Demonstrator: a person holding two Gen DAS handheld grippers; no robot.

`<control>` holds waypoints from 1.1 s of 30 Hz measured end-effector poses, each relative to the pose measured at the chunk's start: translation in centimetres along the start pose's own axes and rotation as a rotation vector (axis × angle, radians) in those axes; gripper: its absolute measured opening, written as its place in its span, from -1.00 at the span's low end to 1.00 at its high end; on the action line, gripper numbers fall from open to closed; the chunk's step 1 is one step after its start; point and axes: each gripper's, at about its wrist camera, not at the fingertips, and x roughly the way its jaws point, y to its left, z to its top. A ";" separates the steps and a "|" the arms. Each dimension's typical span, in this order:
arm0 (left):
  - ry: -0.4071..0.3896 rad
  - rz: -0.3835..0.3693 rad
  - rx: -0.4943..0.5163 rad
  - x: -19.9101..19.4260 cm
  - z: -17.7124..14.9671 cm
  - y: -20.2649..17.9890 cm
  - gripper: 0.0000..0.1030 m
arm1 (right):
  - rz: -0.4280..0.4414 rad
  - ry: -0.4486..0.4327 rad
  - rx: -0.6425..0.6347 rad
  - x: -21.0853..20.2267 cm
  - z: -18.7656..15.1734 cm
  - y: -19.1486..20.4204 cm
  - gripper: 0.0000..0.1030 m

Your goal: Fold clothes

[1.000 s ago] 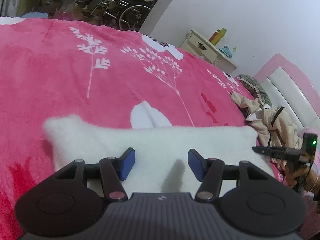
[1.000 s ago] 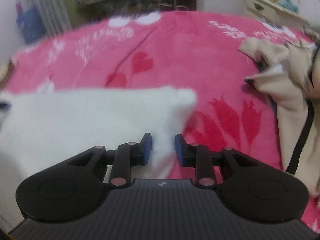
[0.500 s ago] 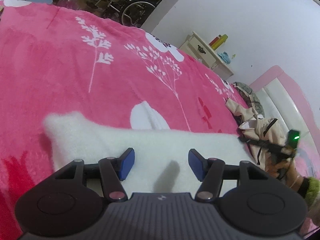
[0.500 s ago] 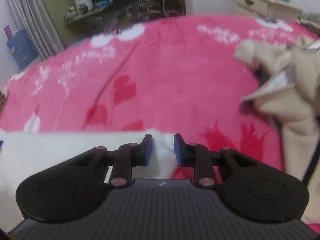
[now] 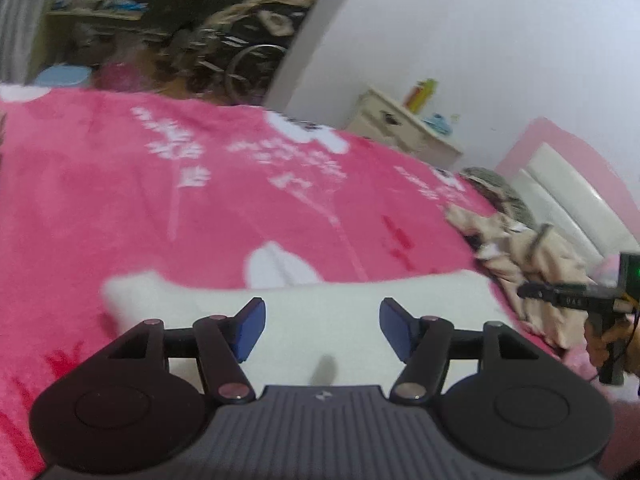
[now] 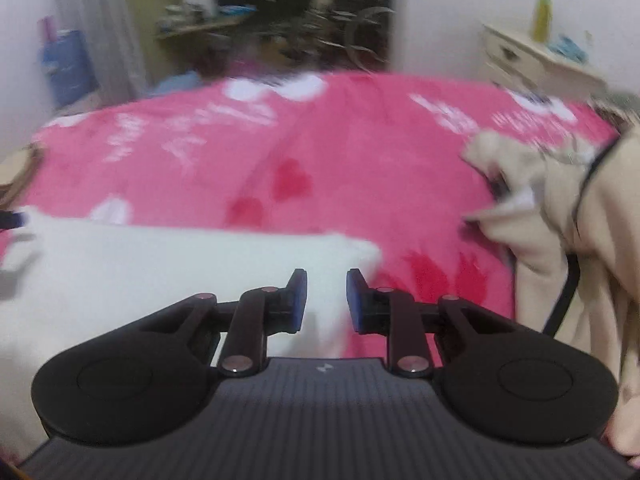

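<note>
A white fluffy garment [image 5: 320, 312] lies flat as a long band on the pink floral blanket [image 5: 160, 200]. My left gripper [image 5: 322, 328] hovers open over its middle, blue pads wide apart with nothing between them. My right gripper [image 6: 327, 300] sits at the right end of the white garment [image 6: 160, 264], pads a narrow gap apart, with white cloth showing below the gap and nothing clamped. In the left wrist view, that right gripper [image 5: 560, 300] appears at the far right, held by a hand. Both views are motion-blurred.
A crumpled beige garment [image 6: 560, 200] with a black strap lies to the right of the white one, also seen as the beige garment [image 5: 532, 256]. A pink and white headboard [image 5: 560, 192] and a cream nightstand [image 5: 400, 128] stand beyond. A wheelchair [image 5: 248, 60] is in the dark doorway.
Both cameras have shifted. In the right wrist view more of the white garment shows ahead of the fingers than half a second ago. Both grippers keep the same finger gaps.
</note>
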 end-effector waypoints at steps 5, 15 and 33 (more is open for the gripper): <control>0.122 -0.097 0.052 0.5 -2.4 -2.3 0.25 | 0.017 0.028 -0.107 -1.7 -1.8 2.3 -0.61; 0.126 -0.061 0.128 -2.7 -5.0 -3.5 0.18 | 0.190 0.026 -0.246 -6.2 -3.1 7.1 -0.61; 0.241 0.061 0.828 -2.7 -15.7 -12.1 0.19 | 0.239 0.130 -0.472 -5.0 -10.1 12.2 -0.64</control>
